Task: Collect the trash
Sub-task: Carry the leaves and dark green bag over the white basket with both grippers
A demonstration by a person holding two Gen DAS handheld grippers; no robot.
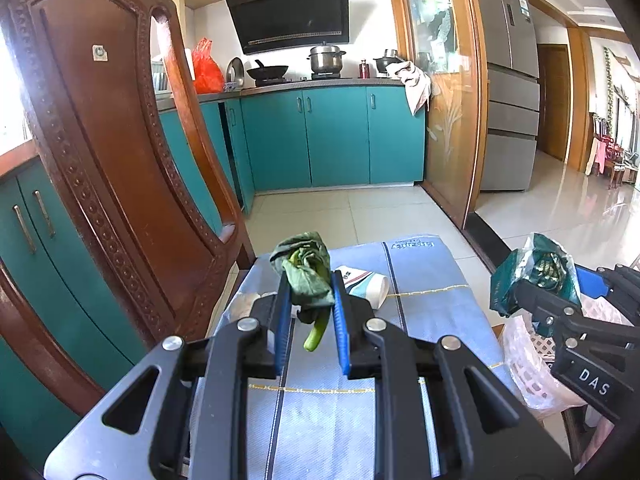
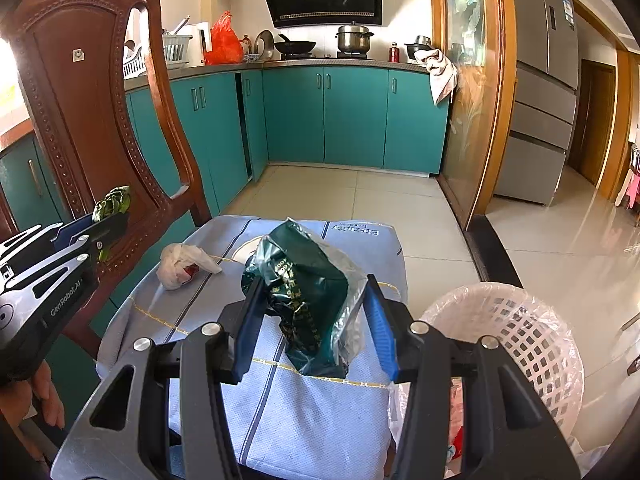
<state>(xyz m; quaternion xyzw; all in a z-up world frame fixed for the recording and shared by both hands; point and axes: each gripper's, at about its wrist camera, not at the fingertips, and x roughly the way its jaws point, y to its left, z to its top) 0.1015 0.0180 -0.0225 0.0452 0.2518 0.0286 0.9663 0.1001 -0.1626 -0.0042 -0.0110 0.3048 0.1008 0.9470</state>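
My left gripper (image 1: pixel 310 292) is shut on a wilted green vegetable scrap (image 1: pixel 308 276), held above a blue cloth-covered table (image 1: pixel 420 312); its stem hangs down between the blue pads. It also shows in the right wrist view (image 2: pixel 114 204). My right gripper (image 2: pixel 314 292) is shut on a crumpled dark green foil bag (image 2: pixel 308 300), held above the cloth; it also shows in the left wrist view (image 1: pixel 536 276). A paper cup (image 1: pixel 366 286) lies on its side on the cloth. A crumpled white tissue (image 2: pixel 180 266) lies on the cloth at left.
A white lattice waste basket (image 2: pixel 516 332) lined with a clear bag stands right of the table. A carved wooden chair (image 1: pixel 108 152) stands at the table's left. Teal kitchen cabinets (image 1: pixel 332 136) and a tiled floor lie beyond.
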